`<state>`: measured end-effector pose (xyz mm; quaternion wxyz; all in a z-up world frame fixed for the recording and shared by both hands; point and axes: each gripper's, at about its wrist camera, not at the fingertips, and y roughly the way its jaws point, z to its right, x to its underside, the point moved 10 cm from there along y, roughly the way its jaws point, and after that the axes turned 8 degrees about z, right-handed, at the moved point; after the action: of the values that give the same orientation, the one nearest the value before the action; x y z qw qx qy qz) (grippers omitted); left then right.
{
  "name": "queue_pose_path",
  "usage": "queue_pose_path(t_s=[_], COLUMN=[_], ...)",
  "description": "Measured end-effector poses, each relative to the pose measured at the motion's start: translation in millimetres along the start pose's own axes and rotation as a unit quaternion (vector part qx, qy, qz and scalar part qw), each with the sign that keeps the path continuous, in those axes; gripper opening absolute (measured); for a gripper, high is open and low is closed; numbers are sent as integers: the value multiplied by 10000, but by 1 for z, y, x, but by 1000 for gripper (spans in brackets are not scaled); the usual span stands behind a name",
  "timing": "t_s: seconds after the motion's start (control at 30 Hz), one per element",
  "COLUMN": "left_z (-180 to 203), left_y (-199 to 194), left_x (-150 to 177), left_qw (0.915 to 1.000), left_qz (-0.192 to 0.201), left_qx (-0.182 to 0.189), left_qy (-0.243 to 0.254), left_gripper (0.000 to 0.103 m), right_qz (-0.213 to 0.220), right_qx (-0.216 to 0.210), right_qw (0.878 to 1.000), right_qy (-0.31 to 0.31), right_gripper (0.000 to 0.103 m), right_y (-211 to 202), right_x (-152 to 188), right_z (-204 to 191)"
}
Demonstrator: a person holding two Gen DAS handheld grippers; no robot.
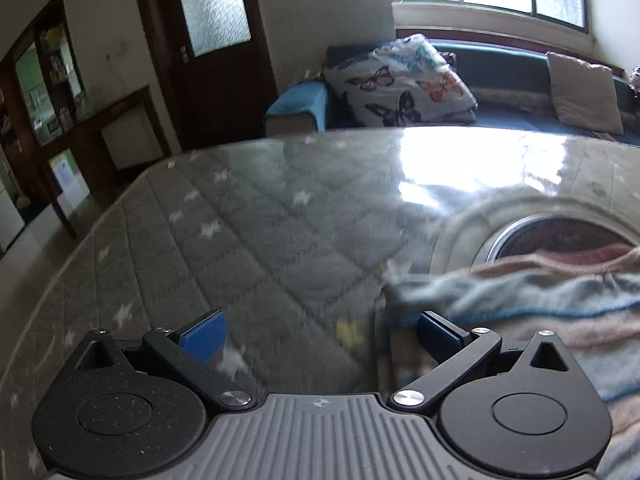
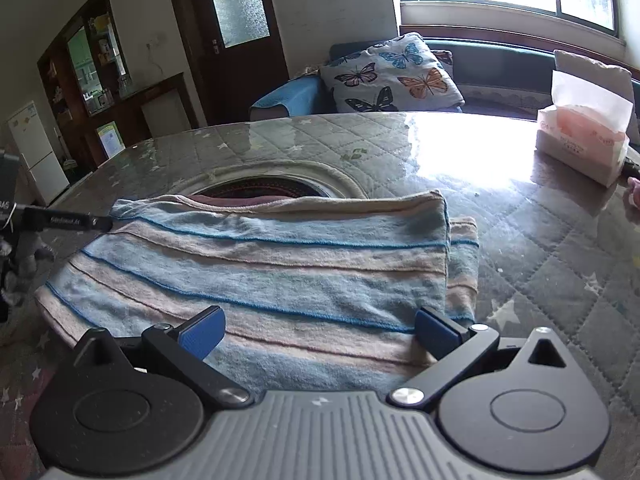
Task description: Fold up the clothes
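A striped garment [image 2: 280,264] in pale blue, pink and cream lies folded on the quilted table cover [image 2: 560,248]. In the right wrist view it fills the middle, and my right gripper [image 2: 320,334] is open just above its near edge, holding nothing. In the left wrist view the garment [image 1: 520,304] lies to the right, blurred. My left gripper [image 1: 322,334] is open and empty over the bare cover, its right finger [image 1: 438,336] at the garment's left edge. The left gripper's black body [image 2: 48,220] shows at the far left of the right wrist view.
A round hole with a metal rim [image 1: 560,236] sits in the table behind the garment. A tissue pack [image 2: 584,140] stands at the back right. Beyond the table is a sofa with a butterfly pillow [image 2: 392,76], a dark door [image 2: 236,32] and shelves.
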<state>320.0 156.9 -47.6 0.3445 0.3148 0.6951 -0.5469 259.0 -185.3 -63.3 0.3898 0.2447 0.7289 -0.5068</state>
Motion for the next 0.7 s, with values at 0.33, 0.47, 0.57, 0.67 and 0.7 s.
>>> queue_pose_path(t_s=[0.33, 0.47, 0.57, 0.67, 0.7], left_z=[6, 7, 7, 6, 6], left_y=[22, 22, 23, 23, 23], left_x=[3, 0, 0, 0, 0], left_qw=[9998, 9997, 9998, 9998, 9998], left_qz=[-97, -57, -70, -94, -102], left_qx=[-95, -101, -95, -78, -72], left_qy=[164, 208, 188, 146, 131], left_gripper=[103, 103, 103, 103, 103], right_qz=[-9, 62, 11, -113, -106], right_qx=[-62, -109, -128, 35, 40], right_qw=[10000, 9997, 9997, 9999, 9999], right_qy=[-72, -207, -223, -103, -68], right_gripper=[102, 103, 103, 103, 103], right_y=[26, 32, 48, 64, 65], right_x=[-19, -31, -39, -37, -37], right_z=[11, 10, 14, 30, 33])
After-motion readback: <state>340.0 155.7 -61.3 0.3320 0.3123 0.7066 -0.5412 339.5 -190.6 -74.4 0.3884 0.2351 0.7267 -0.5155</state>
